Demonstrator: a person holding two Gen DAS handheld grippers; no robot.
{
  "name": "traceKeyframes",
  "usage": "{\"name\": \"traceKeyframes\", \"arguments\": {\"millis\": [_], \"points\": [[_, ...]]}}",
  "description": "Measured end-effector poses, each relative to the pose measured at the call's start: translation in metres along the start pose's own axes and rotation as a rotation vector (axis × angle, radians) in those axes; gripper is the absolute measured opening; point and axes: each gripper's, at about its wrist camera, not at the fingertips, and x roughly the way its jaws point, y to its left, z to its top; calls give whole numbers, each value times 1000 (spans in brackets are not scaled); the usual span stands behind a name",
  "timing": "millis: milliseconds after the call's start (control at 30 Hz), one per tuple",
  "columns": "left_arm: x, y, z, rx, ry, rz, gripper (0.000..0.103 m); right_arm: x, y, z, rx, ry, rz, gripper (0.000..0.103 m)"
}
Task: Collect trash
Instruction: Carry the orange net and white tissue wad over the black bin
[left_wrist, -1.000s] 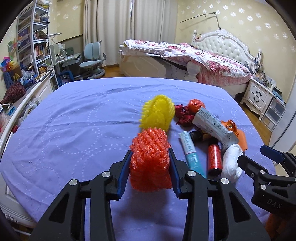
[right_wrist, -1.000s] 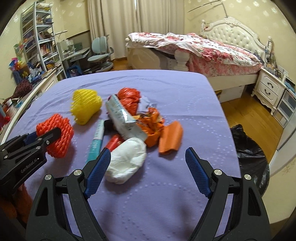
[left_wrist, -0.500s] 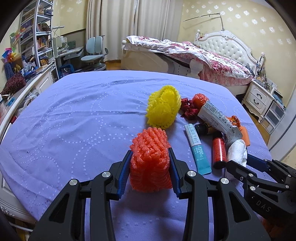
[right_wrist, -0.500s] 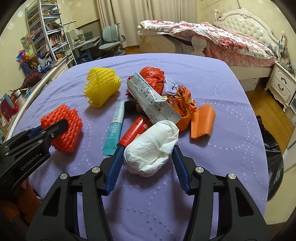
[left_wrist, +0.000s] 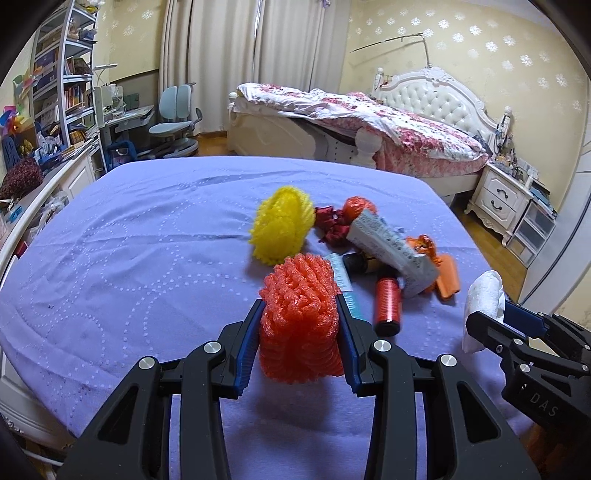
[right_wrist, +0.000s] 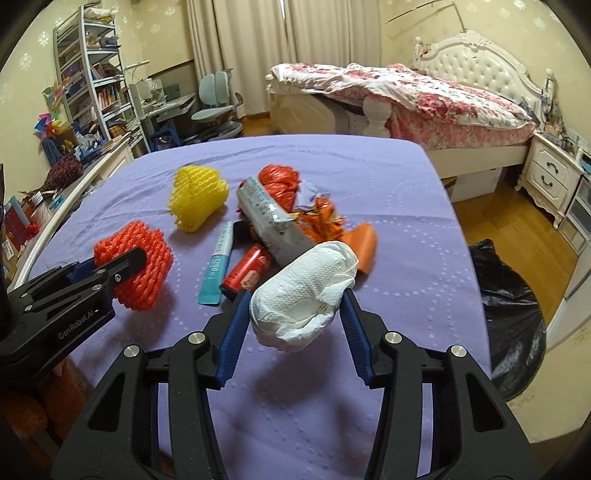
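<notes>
My left gripper (left_wrist: 298, 321) is shut on an orange-red foam net (left_wrist: 299, 317) and holds it just above the purple table (left_wrist: 129, 251); it also shows in the right wrist view (right_wrist: 138, 266). My right gripper (right_wrist: 293, 306) is shut on a crumpled white tissue wad (right_wrist: 303, 291), lifted off the cloth; the wad shows in the left wrist view (left_wrist: 484, 295). On the table lie a yellow foam net (right_wrist: 195, 195), a teal tube (right_wrist: 218, 266), a red can (right_wrist: 247, 271), a printed wrapper (right_wrist: 269, 218), an orange-red bag (right_wrist: 279, 181) and orange wrappers (right_wrist: 364, 240).
A black trash bag (right_wrist: 509, 314) sits on the wooden floor right of the table. A bed (left_wrist: 369, 125) stands behind, a white nightstand (left_wrist: 498, 195) at right, shelves (left_wrist: 62, 92) and a desk chair (left_wrist: 173, 122) at left.
My right gripper closed on the white tissue wad and lifted it off the table. My left gripper kept its hold on the orange-red foam net and drew back toward me.
</notes>
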Motion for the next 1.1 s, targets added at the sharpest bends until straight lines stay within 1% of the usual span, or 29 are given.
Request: {"name": "traceKeyframes", "arguments": {"millis": [233,333,533,767,1100], "points": [[-8,-37,5,41,-38,-58,39,-23,-36,-1,43,-49,-68,48],[-8,-60,6,75,-48,-94,39,-33,-54,-1,70,-71,-100,48],[2,-97,12,111,-30,-169,39,-47,-96,-1,138,-97,-157,49],[13,-144,15,179,-21,-222,39,-47,-140,-4,198,-102,-213,49],[42,-210,16,265,11,-271,39,-36,-191,-16,266,-87,-258,49]]}}
